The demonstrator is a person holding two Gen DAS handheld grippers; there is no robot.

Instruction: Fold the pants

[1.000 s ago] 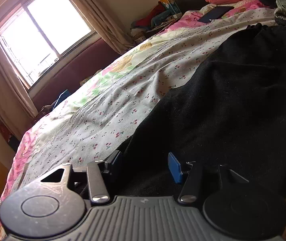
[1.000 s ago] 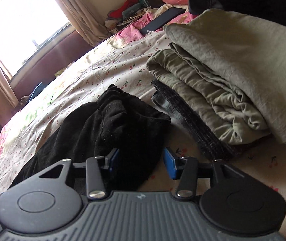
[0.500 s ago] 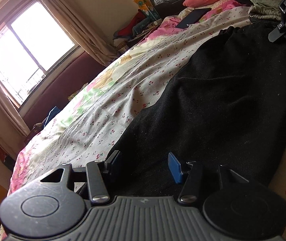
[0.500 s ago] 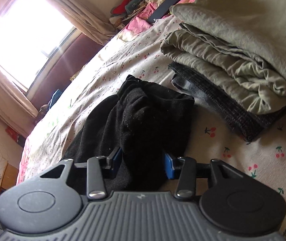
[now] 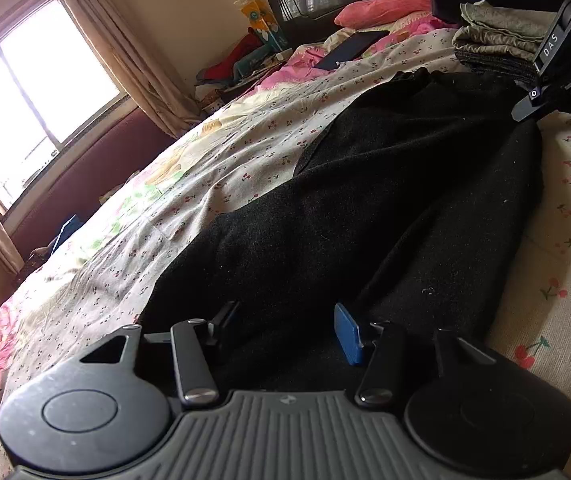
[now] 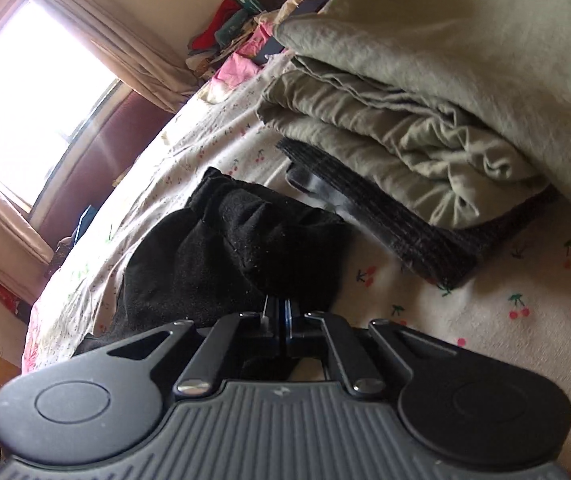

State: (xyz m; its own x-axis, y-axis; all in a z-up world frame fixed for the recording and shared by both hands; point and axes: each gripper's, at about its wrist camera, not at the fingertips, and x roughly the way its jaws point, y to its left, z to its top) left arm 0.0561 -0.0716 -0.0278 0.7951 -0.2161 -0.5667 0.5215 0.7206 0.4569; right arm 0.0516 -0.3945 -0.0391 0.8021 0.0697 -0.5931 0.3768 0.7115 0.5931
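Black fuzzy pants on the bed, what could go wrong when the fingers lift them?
The right gripper pinches only the near edge of the black fleece pants, so it might slip. The left gripper is open around the other end, so lifting now could go lopsided. The folded olive-green clothes pile lies close and could get bumped.

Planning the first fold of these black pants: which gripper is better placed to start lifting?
Right. The right gripper is shut on the black pants; the left gripper hangs open over them.

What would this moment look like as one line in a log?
left gripper: open over black pants | right gripper: just closed on pants edge | bed
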